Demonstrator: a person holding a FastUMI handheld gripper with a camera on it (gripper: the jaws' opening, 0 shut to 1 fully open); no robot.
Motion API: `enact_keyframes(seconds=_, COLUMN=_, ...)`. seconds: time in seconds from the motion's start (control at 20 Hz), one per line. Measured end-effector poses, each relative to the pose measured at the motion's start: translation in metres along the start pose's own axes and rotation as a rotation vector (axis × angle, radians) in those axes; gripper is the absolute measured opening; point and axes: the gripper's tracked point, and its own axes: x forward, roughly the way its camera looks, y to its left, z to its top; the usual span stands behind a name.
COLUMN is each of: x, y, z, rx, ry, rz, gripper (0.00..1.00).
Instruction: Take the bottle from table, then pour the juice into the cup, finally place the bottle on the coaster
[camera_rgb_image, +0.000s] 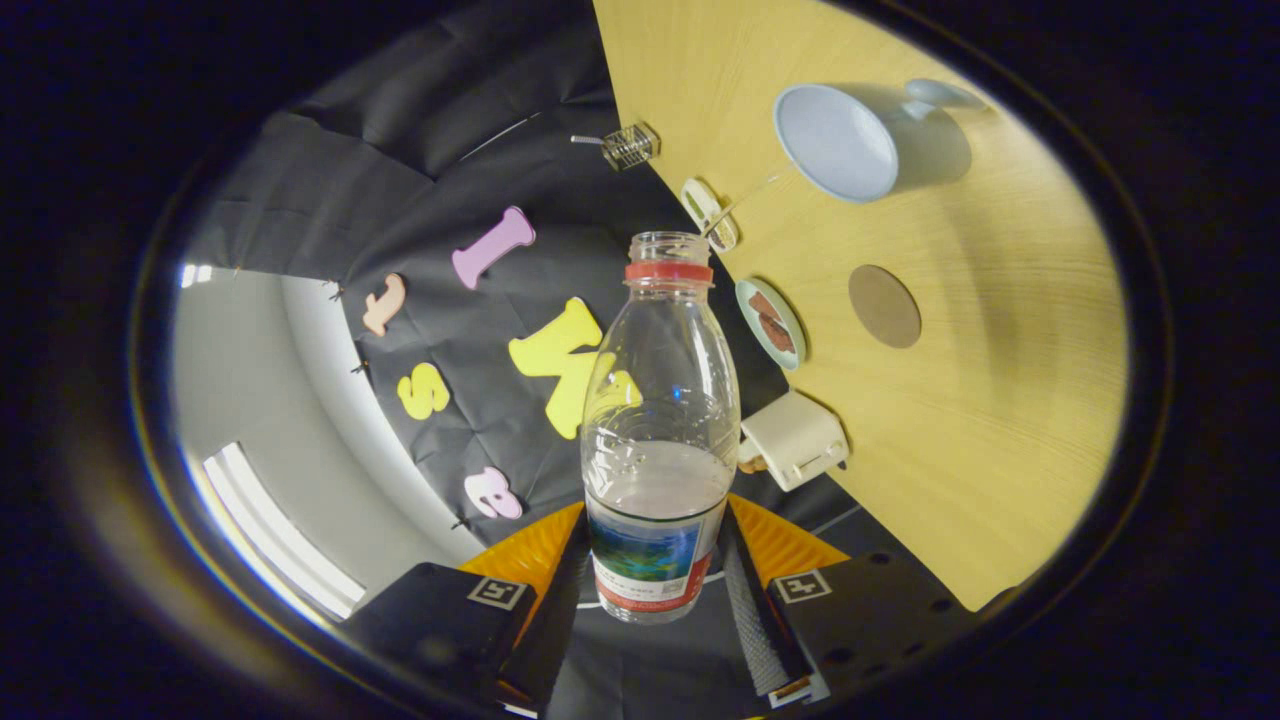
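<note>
A clear plastic bottle (659, 430) with a red neck ring, no cap and a printed label sits between my fingers, and my gripper (655, 580) is shut on the bottle's lower body. Pale liquid fills roughly the bottle's lower third. The view is rolled, so the wooden table (1000, 420) stands to the right of the bottle. A pale blue cup (840, 140) with a handle rests on the table beyond the bottle's mouth, its opening facing me. A round brown coaster (884, 306) lies on the table between the cup and my fingers.
Along the table's edge sit a small teal plate (771, 323) with brown pieces, a white boxy object (795, 440), a small white item (708, 212) and a wire mesh holder (628, 146). Black cloth hangs behind the bottle.
</note>
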Motion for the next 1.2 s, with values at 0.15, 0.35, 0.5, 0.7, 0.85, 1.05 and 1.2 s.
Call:
enact_keyframes(seconds=0.15, x=0.002, y=-0.001, z=0.002, rx=-0.024, ry=0.001, rz=-0.006, gripper=0.75)
enact_keyframes(seconds=0.35, x=0.005, y=-0.018, z=0.0, rx=-0.126, ry=0.023, rz=-0.064, gripper=0.75)
enact_keyframes(seconds=0.5, x=0.006, y=-0.018, z=0.002, rx=-0.177, ry=0.029, rz=-0.061, gripper=0.75)
enact_keyframes(seconds=0.7, x=0.005, y=-0.024, z=0.001, rx=-0.342, ry=0.05, rz=-0.054, gripper=0.74)
enact_keyframes(seconds=0.85, x=0.003, y=-0.017, z=-0.005, rx=-0.497, ry=0.061, rz=-0.081, gripper=0.75)
enact_keyframes(seconds=1.05, x=-0.008, y=-0.024, z=-0.016, rx=-0.711, ry=0.08, rz=-0.121, gripper=0.75)
enact_keyframes(seconds=1.2, x=-0.014, y=-0.037, z=-0.021, rx=-0.92, ry=0.103, rz=-0.168, gripper=0.75)
